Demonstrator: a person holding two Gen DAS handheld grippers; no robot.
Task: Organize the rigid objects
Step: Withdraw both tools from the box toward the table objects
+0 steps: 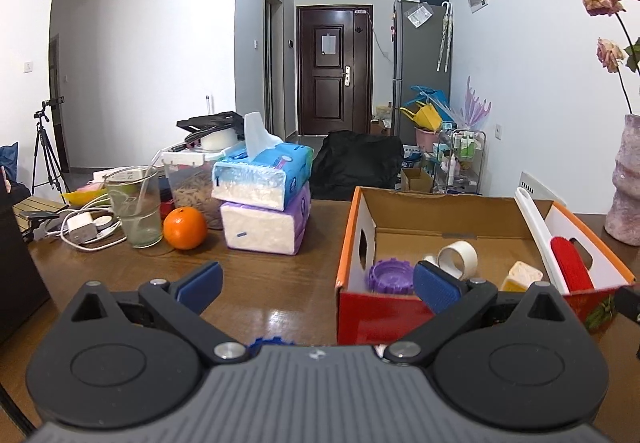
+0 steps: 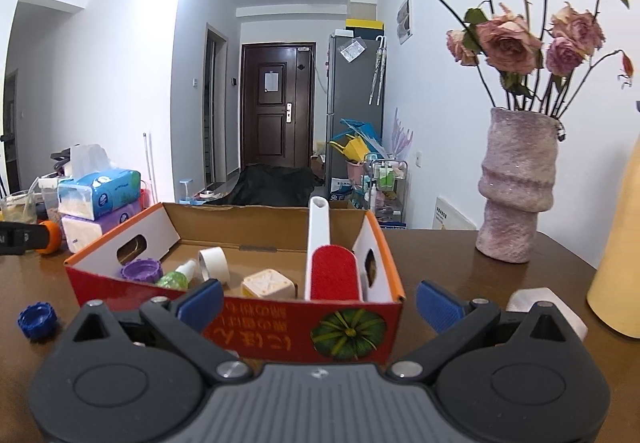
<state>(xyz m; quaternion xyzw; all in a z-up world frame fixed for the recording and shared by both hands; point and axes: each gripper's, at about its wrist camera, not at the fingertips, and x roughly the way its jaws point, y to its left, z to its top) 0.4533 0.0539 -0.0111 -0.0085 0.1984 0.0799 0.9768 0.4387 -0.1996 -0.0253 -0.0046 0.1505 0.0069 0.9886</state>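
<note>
Mostly packed, a little left outside.
Both the left tool [image 1: 318, 285] and right tool [image 2: 320, 303] gape empty; ahead, the box [image 2: 276, 327] holds several items, a blue cap [image 2: 37, 320] left of the right tool waits on the surface [image 2: 460, 267].

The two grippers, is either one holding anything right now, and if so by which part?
Nothing is held. The left gripper and the right gripper both stand open with empty gaps between their blue pads.

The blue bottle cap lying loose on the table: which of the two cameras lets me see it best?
The right wrist view. There the blue cap lies whole and unobstructed on the table, left of the box. In the left wrist view only a sliver of it peeks above the gripper body, between the open fingers.
</note>
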